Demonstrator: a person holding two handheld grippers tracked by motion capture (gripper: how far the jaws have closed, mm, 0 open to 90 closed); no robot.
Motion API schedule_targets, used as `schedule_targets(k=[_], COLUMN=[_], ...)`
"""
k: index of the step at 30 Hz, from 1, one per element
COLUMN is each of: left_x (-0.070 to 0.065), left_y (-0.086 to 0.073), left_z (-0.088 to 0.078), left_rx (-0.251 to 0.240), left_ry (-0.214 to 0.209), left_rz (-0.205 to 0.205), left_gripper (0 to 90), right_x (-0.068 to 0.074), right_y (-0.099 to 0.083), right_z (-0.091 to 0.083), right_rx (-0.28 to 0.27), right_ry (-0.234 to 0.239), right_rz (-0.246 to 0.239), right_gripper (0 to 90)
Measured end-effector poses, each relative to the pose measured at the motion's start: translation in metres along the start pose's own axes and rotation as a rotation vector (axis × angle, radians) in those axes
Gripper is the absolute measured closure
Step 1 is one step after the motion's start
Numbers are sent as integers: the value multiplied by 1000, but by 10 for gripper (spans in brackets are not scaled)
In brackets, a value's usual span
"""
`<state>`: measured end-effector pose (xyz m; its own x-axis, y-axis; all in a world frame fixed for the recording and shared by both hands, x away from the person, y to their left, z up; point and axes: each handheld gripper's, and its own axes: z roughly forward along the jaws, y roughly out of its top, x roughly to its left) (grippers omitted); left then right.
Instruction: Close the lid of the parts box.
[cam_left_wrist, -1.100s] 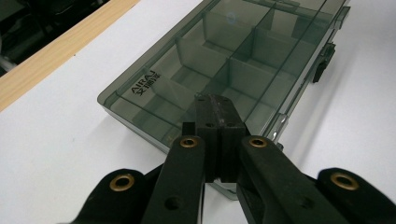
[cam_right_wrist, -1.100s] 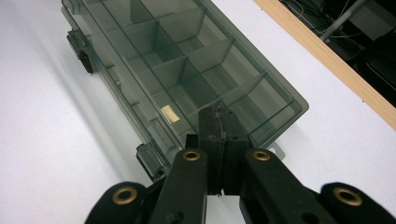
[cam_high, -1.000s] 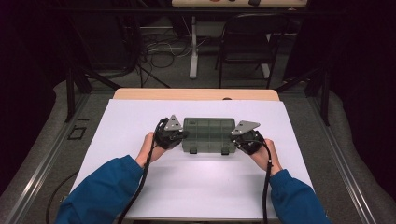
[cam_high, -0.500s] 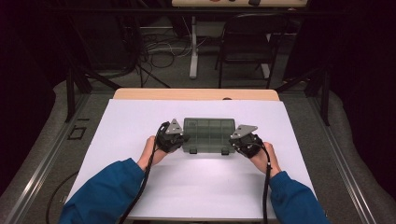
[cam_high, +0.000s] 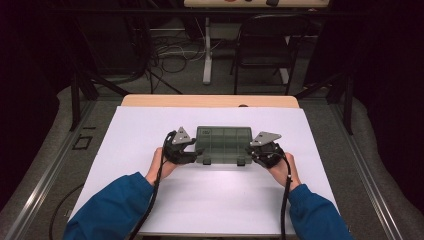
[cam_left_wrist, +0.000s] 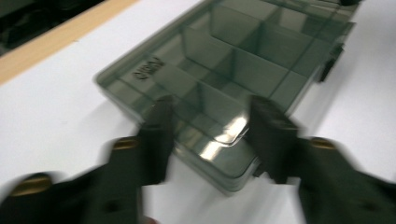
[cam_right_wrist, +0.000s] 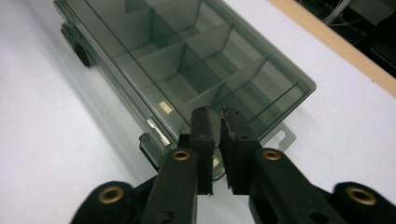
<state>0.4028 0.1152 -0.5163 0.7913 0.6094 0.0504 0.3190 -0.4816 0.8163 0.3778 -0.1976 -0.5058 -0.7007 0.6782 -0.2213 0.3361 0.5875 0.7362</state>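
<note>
Two grippers were seen at the box | organizer box (cam_high: 223, 145) was placed mid-table, nearer the far edge of the white table (cam_high: 125, 130) | left gripper (cam_left_wrist: 210, 135) jaws were just opened, corner between them unpressed | right gripper (cam_right_wrist: 215, 140) was clamped on the lid edge

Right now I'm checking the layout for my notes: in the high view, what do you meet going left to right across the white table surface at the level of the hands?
Left hand → left gripper → smoky clear compartment box → right gripper → right hand.
</note>
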Motion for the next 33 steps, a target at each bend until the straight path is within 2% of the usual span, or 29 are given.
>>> schedule_targets(k=[2, 3, 7, 10, 17, 21, 23, 28, 29, 30, 31, 33], left_x=[2, 2, 1, -2, -12, -19, -23, -28, -28, -28, -28, -29], left_y=[1, 0, -2, -8, -25, -35, -41, -57, -59, -63, -66, -73], left_z=[-8, -11, -31, -47, -76, -90, -96, -105, -106, -109, -110, -115], left_rx=[-17, -26, -66, -98, -143, -155, -166, -154, -156, -154, -154, -171], left_ry=[16, 16, 24, 30, 49, 63, 75, 96, 102, 110, 109, 133], left_rz=[-9, -17, -29, -41, -45, -34, -34, -29, -31, -33, -37, -42], left_gripper=[374, 338, 224, 160, 68, 29, 14, 0, 0, 0, 0, 1], right_x=[-1, -1, 2, 7, 21, 28, 31, 38, 40, 42, 44, 48], right_y=[1, 1, 3, 4, 0, -3, -6, -12, -14, -15, -17, -21], right_z=[-5, -9, -22, -34, -57, -66, -69, -77, -80, -79, -82, -82], right_rx=[-30, -54, -74, -88, -155, -188, -203, -216, -201, -215, -204, -221], right_ry=[-7, -13, -24, -29, -27, -21, -17, -10, -7, -9, -7, -18], right_rz=[22, 32, 47, 61, 71, 59, 57, 55, 49, 52, 50, 55], right_gripper=[762, 706, 527, 426, 246, 158, 143, 105, 105, 101, 93, 89])
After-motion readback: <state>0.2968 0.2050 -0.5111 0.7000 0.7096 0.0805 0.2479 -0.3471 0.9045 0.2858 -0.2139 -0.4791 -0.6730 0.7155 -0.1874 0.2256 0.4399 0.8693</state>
